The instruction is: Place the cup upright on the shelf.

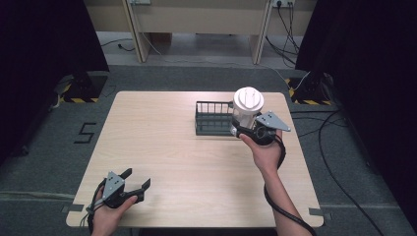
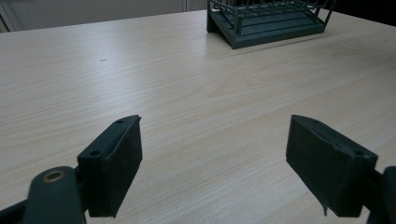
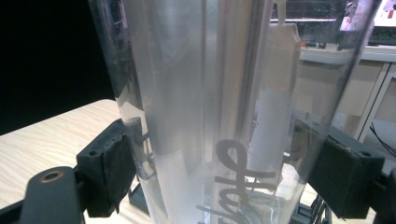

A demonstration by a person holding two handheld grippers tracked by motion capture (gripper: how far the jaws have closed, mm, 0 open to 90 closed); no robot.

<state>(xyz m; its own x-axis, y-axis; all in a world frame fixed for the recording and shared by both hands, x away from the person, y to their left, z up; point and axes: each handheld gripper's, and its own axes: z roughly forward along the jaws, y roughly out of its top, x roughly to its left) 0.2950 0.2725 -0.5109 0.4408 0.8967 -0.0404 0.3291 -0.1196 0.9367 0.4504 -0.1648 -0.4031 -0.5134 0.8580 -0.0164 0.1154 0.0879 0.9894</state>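
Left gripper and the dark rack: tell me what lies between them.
Only bare tabletop lies between the left gripper and the rack, as the left gripper view shows.

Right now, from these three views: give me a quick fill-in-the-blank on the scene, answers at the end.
1. The right tool is shut on a clear jug with a ____ lid.
2. The left tool holds nothing; its jaws stand ____.
3. The dark wire rack sits on the ____.
4. In the high view, the rack is just ____ of the jug.

Answers: white; open; table; left
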